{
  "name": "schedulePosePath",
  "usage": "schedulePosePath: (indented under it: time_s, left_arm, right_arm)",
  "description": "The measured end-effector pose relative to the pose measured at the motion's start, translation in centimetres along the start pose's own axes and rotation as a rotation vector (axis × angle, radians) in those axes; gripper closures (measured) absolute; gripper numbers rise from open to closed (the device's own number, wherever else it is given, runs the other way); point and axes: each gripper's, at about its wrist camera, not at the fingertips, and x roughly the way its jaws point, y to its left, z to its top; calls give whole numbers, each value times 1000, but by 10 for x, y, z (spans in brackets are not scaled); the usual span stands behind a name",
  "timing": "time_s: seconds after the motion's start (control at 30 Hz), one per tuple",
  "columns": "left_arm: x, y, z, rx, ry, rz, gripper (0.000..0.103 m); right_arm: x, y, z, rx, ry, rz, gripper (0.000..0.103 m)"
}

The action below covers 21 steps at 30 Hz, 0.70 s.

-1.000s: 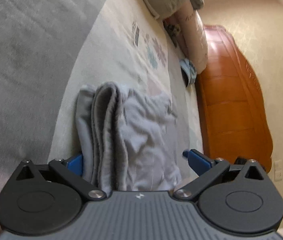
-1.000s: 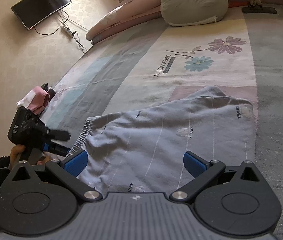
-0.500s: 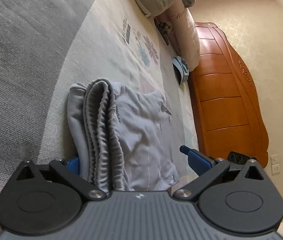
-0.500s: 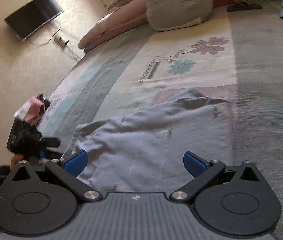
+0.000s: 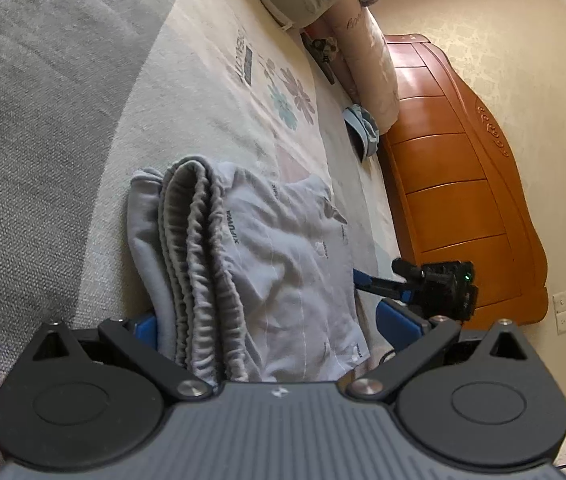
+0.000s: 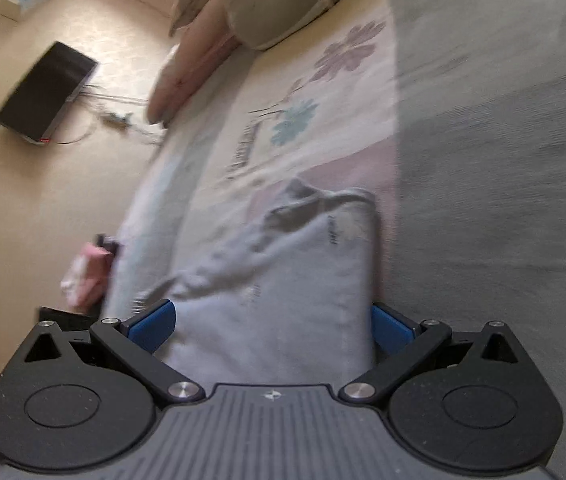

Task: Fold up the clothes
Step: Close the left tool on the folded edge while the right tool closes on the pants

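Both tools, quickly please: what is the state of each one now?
Left tool: open, its blue fingers on either side of the folded light grey cotton garment, not clamping it.
Right tool: open, the same garment lying between its fingers.

The black left gripper with blue pads (image 5: 273, 322) had its jaws spread wide; the matching black, blue-padded right gripper (image 6: 271, 326) was equally wide open.
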Motion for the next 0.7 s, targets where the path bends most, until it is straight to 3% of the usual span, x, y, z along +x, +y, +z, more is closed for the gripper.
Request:
schedulePosePath:
  time_s: [0.13, 0.37, 0.7]
  left_arm:
    - [0, 0, 1, -18, -2, 4, 1]
    - [0, 2, 3, -24, -6, 0, 1]
    - [-1, 2, 2, -24, -10, 3, 1]
  right_arm:
    - [12, -3, 12, 20, 17, 65, 0]
    - [-4, -4, -16, 43, 146, 190, 0]
    - [27, 0, 5, 18, 148, 249, 0]
